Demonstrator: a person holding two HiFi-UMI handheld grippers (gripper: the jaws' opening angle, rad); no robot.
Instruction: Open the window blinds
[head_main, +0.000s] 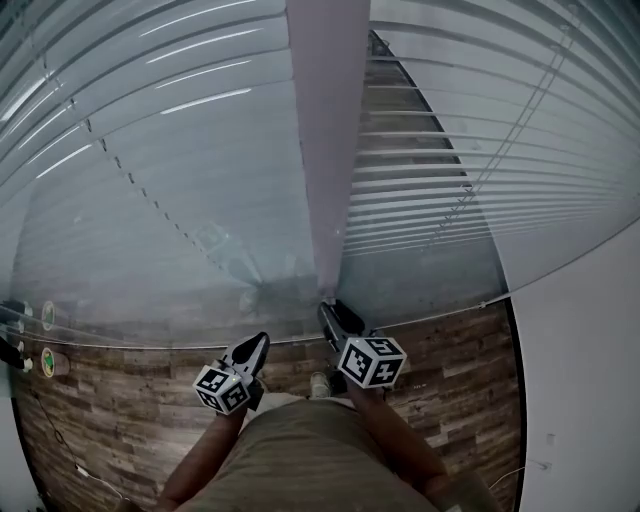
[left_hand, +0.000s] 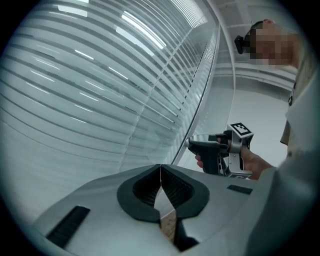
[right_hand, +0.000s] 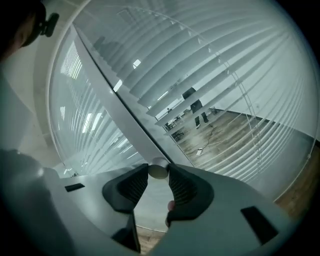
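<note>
My right gripper (right_hand: 158, 169) pinches the round wand end (right_hand: 158, 172) at its jaw tips; left gripper (left_hand: 160, 168) closed, empty (blinds (left_hand: 75, 80) just beyond).

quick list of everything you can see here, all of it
column: one, white, centre
blinds: two, white, left of the column and right of it
wand: one, whitish, only its rounded end shows, beside the column
floor: one, brown wood planks, below the blinds
wall: one, white, far right
left tool: one, grey, shut, empty
right tool: one, grey, shut on the wand
shirt: one, beige, bottom centre
</note>
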